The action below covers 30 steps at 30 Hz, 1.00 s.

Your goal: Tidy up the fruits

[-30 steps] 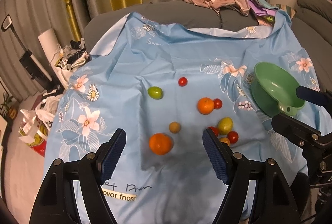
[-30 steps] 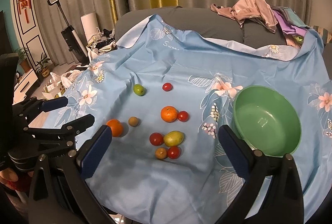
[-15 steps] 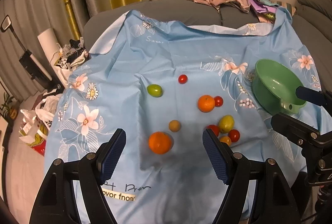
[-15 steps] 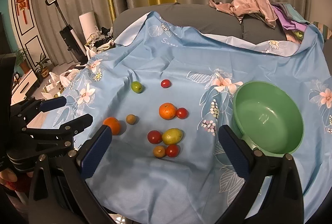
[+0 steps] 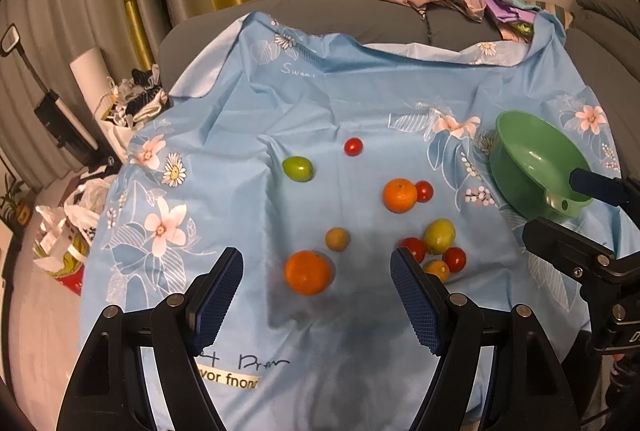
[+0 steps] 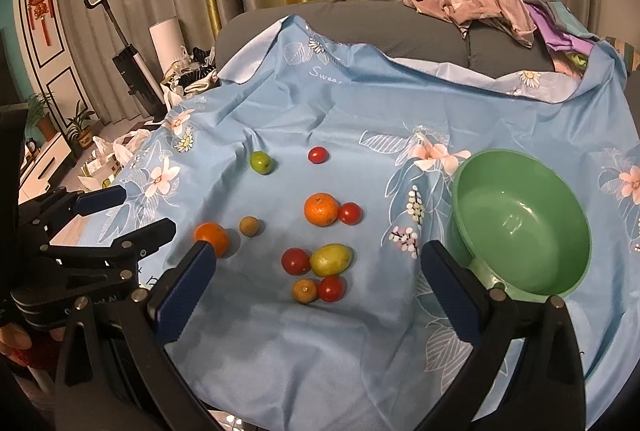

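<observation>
**Fruit still scattered, bowl still empty**

Left wrist view: the left gripper [image 5: 316,273] hangs with jaws wide apart and empty above the near orange [image 5: 307,272], on the blue floral cloth [image 5: 240,135]. No fruit appears sorted yet.

Right wrist view: the right gripper [image 6: 316,285], also spread and empty, faces a cluster around the yellow-green fruit [image 6: 331,260]. The green bowl [image 6: 568,199] sits empty just right, near the cloth's draped edge; open cloth lies between fruit and bowl
</observation>
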### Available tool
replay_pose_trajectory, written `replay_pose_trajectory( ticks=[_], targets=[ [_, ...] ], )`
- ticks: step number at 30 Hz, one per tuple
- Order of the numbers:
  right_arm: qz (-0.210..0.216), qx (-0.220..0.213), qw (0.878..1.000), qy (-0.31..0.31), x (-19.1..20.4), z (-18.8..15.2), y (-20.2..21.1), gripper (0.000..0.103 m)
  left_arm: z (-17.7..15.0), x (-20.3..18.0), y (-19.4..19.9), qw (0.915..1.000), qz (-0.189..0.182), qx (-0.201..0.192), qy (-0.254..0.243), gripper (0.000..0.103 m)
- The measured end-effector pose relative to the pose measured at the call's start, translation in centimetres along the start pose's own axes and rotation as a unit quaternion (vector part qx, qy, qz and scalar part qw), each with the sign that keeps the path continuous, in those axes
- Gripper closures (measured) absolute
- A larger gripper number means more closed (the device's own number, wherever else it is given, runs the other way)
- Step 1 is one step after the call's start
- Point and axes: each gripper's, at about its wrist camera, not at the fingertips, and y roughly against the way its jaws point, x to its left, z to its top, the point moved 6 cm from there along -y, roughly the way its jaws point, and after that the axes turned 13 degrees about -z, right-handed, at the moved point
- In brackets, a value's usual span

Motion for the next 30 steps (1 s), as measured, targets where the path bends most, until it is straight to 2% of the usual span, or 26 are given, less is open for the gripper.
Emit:
replay_pose_trajectory(
  ticks=[6,14,21,23,27,30],
  targets=[
    [0.005,0.023,1.000,-0.002,-1.1,-1.5,-1.3,0.000,-0.9,0.3,-1.1,0.9988,-0.045,0.009,0.013,0.027],
    [0.053,0.059,0.997,0.007,-1.3,-4.2,-3.4,0.002,-2.7,0.0,-3.1,0.9916,-0.126,0.013,0.025,0.027],
    [0.081,0.095,0.992,0.024,0.0,-6.3,-5.9,0.026,-3.6,-1.5,-4.9,0.9816,-0.189,0.017,0.018,0.027],
    [0.084,0.098,0.991,0.034,0.3,-6.5,-6.5,0.031,-3.7,-1.9,-5.3,0.9787,-0.204,0.023,0.011,0.032],
    [0.082,0.108,0.990,0.036,0.3,-6.5,-7.7,0.047,-3.8,-2.4,-6.2,0.9762,-0.214,0.035,0.006,0.033],
    [0.079,0.117,0.989,0.034,0.0,-6.6,-8.5,0.055,-3.8,-2.7,-6.8,0.9747,-0.220,0.042,0.000,0.033]
  ],
)
